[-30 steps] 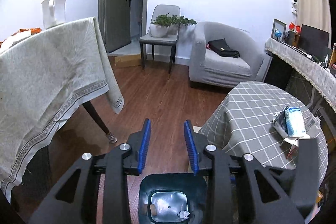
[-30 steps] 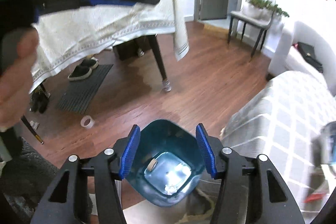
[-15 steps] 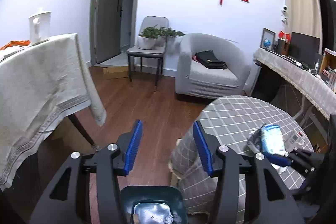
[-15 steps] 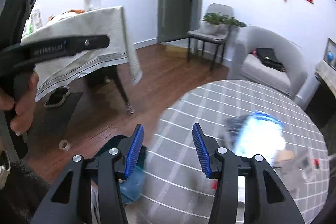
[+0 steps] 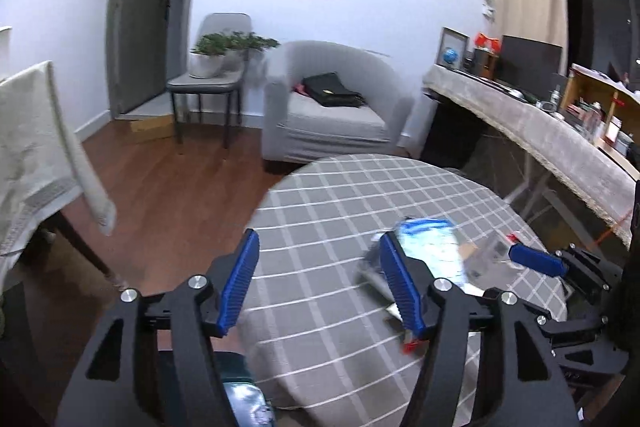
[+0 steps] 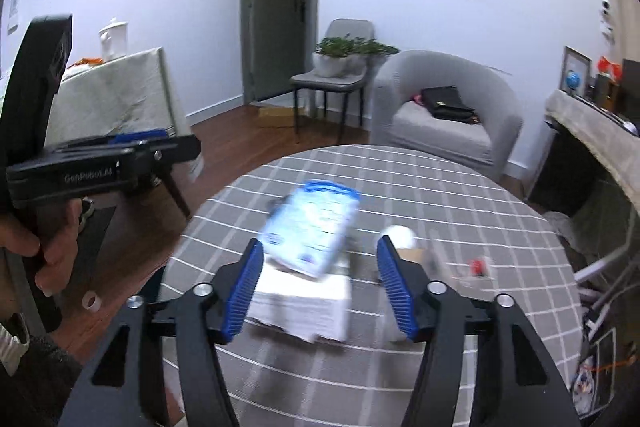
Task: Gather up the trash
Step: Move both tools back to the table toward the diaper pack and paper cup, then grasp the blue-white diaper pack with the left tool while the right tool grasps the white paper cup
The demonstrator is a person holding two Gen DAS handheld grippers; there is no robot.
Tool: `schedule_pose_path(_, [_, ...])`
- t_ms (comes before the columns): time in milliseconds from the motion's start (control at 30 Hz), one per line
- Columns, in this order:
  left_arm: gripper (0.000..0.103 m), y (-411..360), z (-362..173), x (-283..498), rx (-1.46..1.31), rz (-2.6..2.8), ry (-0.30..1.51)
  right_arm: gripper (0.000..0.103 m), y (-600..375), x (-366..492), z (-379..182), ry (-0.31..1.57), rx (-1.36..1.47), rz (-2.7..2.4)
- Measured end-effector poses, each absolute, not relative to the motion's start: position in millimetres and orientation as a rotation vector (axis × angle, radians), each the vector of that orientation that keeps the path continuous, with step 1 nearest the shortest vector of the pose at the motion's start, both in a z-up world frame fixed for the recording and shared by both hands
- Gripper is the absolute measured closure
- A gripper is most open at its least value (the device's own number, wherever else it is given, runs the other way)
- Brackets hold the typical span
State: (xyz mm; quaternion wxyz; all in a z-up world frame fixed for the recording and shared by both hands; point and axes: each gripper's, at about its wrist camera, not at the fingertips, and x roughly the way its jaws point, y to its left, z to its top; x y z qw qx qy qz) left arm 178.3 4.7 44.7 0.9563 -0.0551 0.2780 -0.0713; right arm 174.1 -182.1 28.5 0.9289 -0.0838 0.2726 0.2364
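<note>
A round table with a grey checked cloth (image 6: 460,195) carries a blue-and-white packet (image 6: 310,227) lying on a white folded stack (image 6: 304,301), a small white ball (image 6: 400,237), a tan scrap (image 6: 412,254) and a small red bit (image 6: 477,265). My right gripper (image 6: 320,283) is open and empty above the near part of the table, just short of the packet. My left gripper (image 5: 320,281) is open and empty over the table's left part; the packet (image 5: 430,247) shows beside its right finger. The dark bin (image 5: 240,395) sits low between the left fingers.
A cloth-covered table (image 5: 28,147) stands at the left. A grey armchair (image 6: 444,111) with a black bag and a chair with a potted plant (image 6: 340,67) stand behind. A long covered counter (image 5: 540,131) runs along the right. A tape roll (image 6: 91,301) lies on the floor.
Both grippers have swung up and right from over the bin to over the round table. The packet and the small items have come closer in the right view. Both grippers stay open.
</note>
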Motion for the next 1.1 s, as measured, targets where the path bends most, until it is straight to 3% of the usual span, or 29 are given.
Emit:
schedule_pose_path(267, [0.028,-38,30,198,-0.117,-0.235,0.596,0.029,-242,173,22,0.55,-0.1,0.389])
schedule_pose_path(1100, [0.027,-82,-10,231,-0.058,-0.234,0.706,0.022,-307,196,-8,0.641,0.053,0.379])
